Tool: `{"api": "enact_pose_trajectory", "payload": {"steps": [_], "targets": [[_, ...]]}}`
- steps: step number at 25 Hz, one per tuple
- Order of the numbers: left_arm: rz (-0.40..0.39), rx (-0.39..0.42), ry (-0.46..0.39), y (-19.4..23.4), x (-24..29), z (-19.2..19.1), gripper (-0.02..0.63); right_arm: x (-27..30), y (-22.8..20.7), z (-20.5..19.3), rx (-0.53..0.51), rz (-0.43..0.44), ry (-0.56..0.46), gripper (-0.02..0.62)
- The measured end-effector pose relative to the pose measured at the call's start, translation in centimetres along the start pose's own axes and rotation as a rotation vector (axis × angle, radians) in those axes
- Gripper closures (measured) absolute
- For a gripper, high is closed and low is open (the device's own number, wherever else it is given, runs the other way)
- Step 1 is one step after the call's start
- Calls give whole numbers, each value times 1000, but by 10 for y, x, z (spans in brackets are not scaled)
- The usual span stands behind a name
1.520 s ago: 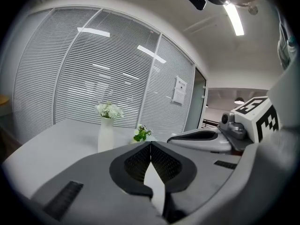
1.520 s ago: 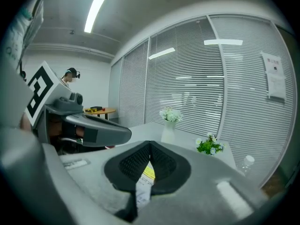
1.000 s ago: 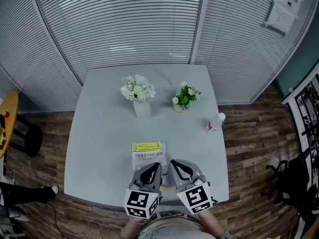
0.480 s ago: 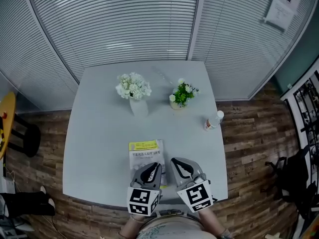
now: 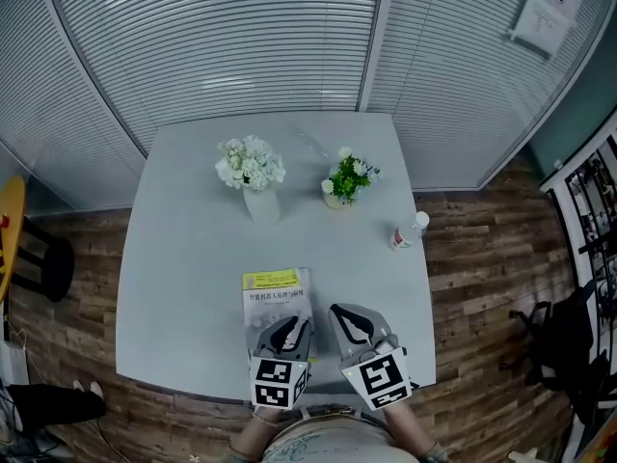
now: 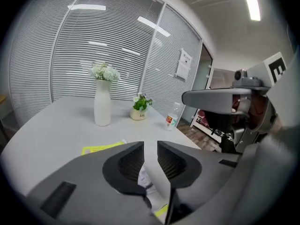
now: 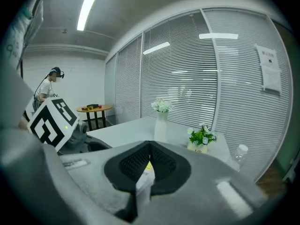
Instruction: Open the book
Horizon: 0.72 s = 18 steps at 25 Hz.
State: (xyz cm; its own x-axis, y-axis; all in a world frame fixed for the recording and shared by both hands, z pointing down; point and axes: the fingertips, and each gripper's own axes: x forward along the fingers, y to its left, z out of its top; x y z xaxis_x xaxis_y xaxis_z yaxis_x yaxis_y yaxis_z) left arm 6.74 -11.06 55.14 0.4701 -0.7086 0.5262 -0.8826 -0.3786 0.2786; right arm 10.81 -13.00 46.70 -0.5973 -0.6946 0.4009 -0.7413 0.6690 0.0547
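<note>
Head view, table (image 5: 183, 258): pale grey, smooth, squarish with rounded corners.
Head view, book (image 5: 277, 295): lies flat near the table's near edge, cover up. The cover is glossy white with a yellow band along the far end.
Head view, grippers: the left gripper (image 5: 295, 322) is over the book's near end. The right gripper (image 5: 339, 313) is just beside the book's right edge.
Left gripper view, jaws: the dark ribbed pads stand a narrow gap apart and have just been opening. Nothing is pressed between them, and the book's white print shows below the gap.
Right gripper view, jaws: the ribbed pads meet at the tips. A strip of white and yellow printed paper shows in the slot beneath; I cannot tell whether it is pinched.
Right gripper view, far end: a tall smooth white vase (image 7: 161, 125) stands well apart from a clear plastic bottle (image 7: 239, 154).
</note>
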Motion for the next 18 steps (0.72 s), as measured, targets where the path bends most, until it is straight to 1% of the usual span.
{"api": "enact_pose_trajectory", "payload": {"steps": [3,8,12,15,18], "targets": [[11,17,33,0,9,-12,506,-1,-5,-3,-1,-1,6,594],[31,53,97,-1,22,-34,500,-4,-13,-8,-2,0,12,594],[35,39,139,-4,32,-50,499,-7,-21,-12,-7,4,22,594],[67,55,183,0,38,-65,486,-10,-26,-15,-8,12,29,594],[90,54,214,0,45,-74,476,-14,-32,-17,-9,18,40,594]]}}
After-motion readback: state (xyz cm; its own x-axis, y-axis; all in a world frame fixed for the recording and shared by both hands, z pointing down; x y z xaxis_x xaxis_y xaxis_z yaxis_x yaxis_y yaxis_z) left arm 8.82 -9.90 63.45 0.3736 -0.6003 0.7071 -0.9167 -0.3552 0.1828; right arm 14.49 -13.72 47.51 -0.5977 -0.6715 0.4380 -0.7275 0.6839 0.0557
